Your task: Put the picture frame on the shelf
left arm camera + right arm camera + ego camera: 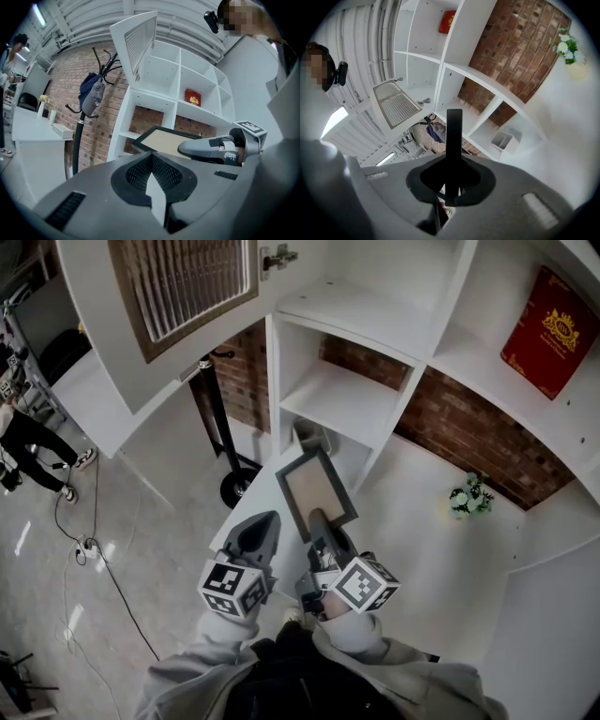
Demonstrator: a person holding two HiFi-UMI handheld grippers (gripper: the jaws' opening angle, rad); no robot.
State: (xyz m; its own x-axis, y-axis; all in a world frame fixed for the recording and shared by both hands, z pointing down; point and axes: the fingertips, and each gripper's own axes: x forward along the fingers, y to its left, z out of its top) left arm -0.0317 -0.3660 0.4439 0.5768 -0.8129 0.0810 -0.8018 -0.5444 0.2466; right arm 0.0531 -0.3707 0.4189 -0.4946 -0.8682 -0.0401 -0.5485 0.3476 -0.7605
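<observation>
The picture frame (317, 488), dark-rimmed with a tan panel, is held out in front of the white shelf unit (337, 399). My right gripper (319, 523) is shut on its near edge. In the right gripper view the frame (453, 136) stands edge-on as a black bar between the jaws of the right gripper (452, 194). My left gripper (265, 524) hangs just left of the frame, shut with nothing in it. From the left gripper view, the frame (164, 139) lies flat ahead beyond the left gripper (157, 194), before the shelf unit (154, 101).
A red box (548, 329) stands in an upper right compartment. A small white bin (314, 437) sits below the lower shelf. White flowers (469, 495) stand on the counter to the right. A louvred cabinet door (178, 287) hangs open overhead; a coat stand (216, 418) is left.
</observation>
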